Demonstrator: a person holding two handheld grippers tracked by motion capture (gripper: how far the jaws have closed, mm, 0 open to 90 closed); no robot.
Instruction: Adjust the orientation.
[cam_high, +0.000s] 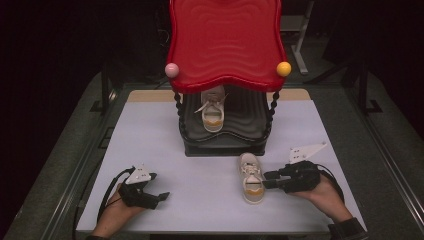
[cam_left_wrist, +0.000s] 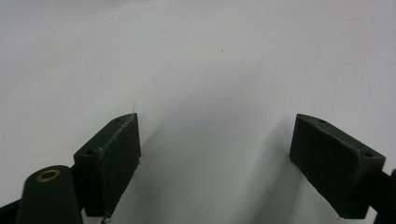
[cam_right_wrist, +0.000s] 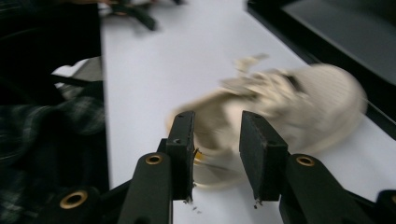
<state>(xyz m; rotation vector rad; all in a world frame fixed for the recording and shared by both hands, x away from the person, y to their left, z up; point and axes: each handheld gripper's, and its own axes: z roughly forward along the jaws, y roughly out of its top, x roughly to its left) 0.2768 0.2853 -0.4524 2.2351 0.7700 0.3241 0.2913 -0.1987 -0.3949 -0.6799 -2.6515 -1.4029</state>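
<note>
We see the right gripper (cam_high: 268, 180) beside the near shoe (cam_high: 251, 178), which lies on the table (cam_high: 150, 145) in front of the rack (cam_high: 222, 142), its mate (cam_high: 212, 114) already shelved; its jaws stand parted around the heel without pressing, apparently letting go or re-gripping. The left gripper (cam_high: 162, 196) rests wide open, out of the way.

My table (cam_high: 150, 140) carries a two-tier rack (cam_high: 225, 135) at its middle, toward the far edge. One shoe (cam_high: 212, 112) stands on the rack's lower shelf, under the top tray (cam_high: 225, 40). A second shoe (cam_high: 251, 178) lies on the table just before the rack, slightly to its right. My right gripper (cam_high: 267, 180) sits before the rack and right of that shoe, at its side. My left gripper (cam_high: 159, 187) rests on the table before the rack, well to its left.
</note>
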